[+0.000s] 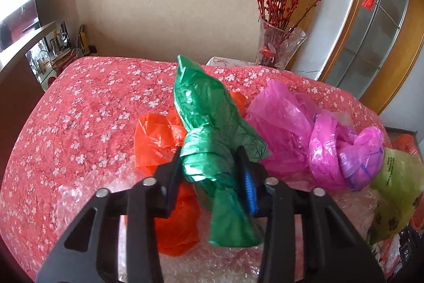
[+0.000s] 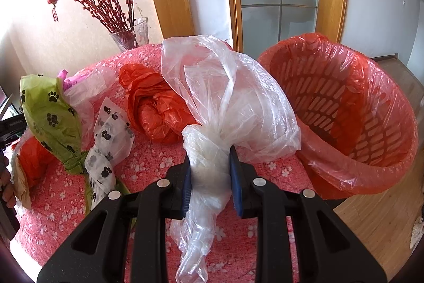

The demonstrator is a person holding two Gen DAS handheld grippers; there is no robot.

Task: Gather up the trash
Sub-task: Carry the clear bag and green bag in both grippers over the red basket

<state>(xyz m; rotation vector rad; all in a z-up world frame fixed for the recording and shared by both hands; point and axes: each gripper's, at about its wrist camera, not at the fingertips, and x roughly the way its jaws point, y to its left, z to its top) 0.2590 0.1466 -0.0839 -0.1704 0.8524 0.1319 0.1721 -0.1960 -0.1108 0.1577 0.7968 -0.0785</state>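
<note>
Green bag [image 1: 209, 129], knotted and crumpled, pinched at the knot between the two pads of the left tool [image 1: 210, 163], its long end pointing up and away and its short end trailing toward the camera. Beneath and beside it an orange bag [image 1: 156, 139] lying on bubble wrap [image 1: 87, 192], which is spread over the counter [image 1: 79, 102] with its pink flowered cloth. To the right of the green bag a knotted pink bag [image 1: 312, 134], and past that, at the frame's edge, a light green bag with paw prints [image 1: 397, 184]. Clear bag [image 2: 228, 102], twisted into a neck, clamped at that neck by the blue pads of the right tool [image 2: 209, 169], its loose bulk puffed up above the pads and its tail hanging below. Just right of it, at the counter's edge, an orange slotted basket [image 2: 344, 102] lined with a thin orange bag. Left of the clear bag, another crumpled orange bag [image 2: 151, 108] on the cloth, then a white bag with paw prints [image 2: 108, 145] beside the light green one. Behind, near the wall, a glass vase [image 2: 132, 36] holding red-budded branches.
</note>
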